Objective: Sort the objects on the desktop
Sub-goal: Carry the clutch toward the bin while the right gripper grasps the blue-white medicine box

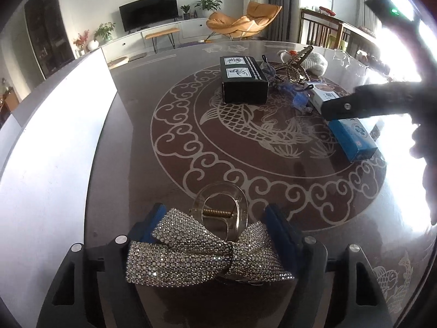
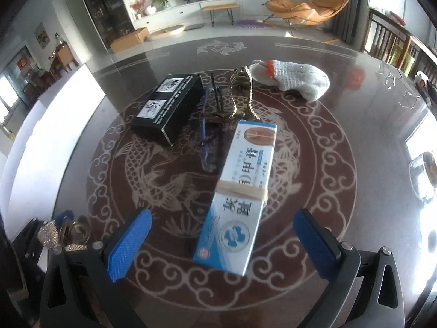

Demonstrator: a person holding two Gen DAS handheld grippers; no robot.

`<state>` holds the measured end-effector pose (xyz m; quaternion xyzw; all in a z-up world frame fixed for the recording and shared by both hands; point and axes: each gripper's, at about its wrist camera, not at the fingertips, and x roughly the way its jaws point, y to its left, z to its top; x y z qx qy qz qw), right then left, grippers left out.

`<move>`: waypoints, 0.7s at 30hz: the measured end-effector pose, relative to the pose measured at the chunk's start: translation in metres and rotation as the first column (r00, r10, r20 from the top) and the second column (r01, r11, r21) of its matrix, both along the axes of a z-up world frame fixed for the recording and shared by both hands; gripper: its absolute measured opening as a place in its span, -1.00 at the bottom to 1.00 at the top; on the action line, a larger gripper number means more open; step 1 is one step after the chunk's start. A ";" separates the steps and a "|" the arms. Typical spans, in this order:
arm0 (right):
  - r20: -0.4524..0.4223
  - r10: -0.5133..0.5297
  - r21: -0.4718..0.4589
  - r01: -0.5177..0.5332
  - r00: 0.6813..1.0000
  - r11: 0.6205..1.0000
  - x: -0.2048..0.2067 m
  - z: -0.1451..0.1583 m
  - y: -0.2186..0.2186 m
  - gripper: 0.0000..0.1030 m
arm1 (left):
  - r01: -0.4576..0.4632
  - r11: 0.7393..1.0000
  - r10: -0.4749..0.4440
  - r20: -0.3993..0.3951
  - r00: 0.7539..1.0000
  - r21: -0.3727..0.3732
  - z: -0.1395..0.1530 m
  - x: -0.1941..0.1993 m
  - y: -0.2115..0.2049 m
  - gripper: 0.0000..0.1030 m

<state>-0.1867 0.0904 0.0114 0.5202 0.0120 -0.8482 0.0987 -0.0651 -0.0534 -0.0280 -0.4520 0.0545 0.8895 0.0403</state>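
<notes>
Left gripper [image 1: 215, 227] clamps a rhinestone bow hair clip [image 1: 207, 254] low over the glass table [image 1: 123, 164] — pads pressing its ends. Right gripper [image 2: 221, 243] spread wide, grasping nothing, above the blue-white box [image 2: 237, 191] bound with a rubber band. Black box [image 2: 169, 104], closed, lies left of the glasses [image 2: 207, 136]; white glove [image 2: 297, 79] behind.
</notes>
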 end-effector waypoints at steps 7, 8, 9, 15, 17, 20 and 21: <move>0.074 -0.044 0.048 0.041 0.996 0.998 -0.013 -0.019 0.000 0.43 | 0.026 0.999 -0.027 -0.050 0.998 -0.031 0.004 0.008 0.005 0.18; 0.076 -0.046 0.052 0.042 0.996 0.998 -0.012 -0.021 0.001 0.15 | 0.026 0.999 -0.028 -0.052 0.998 -0.025 0.005 0.009 0.004 0.16; 0.059 -0.044 0.067 0.040 0.997 0.997 -0.010 -0.021 0.002 -0.06 | 0.026 0.999 -0.028 -0.056 0.998 -0.021 0.006 0.010 0.004 0.15; 0.039 -0.041 0.005 0.041 0.998 0.999 0.005 -0.011 0.019 -0.12 | 0.042 0.999 -0.041 -0.086 0.995 0.005 0.019 0.019 0.005 0.13; 0.034 -0.046 -0.032 0.047 0.998 0.998 0.014 -0.008 0.027 -0.12 | 0.051 0.999 -0.049 -0.089 0.995 0.015 0.023 0.022 0.006 0.13; 0.026 -0.052 -0.106 0.055 0.998 0.993 0.026 0.001 0.041 -0.12 | 0.056 0.998 -0.052 -0.094 0.994 0.041 0.031 0.028 0.006 0.13; 0.024 -0.050 -0.129 0.053 0.998 0.990 0.030 0.006 0.044 -0.12 | 0.056 0.997 -0.051 -0.095 0.994 0.055 0.033 0.031 0.005 0.12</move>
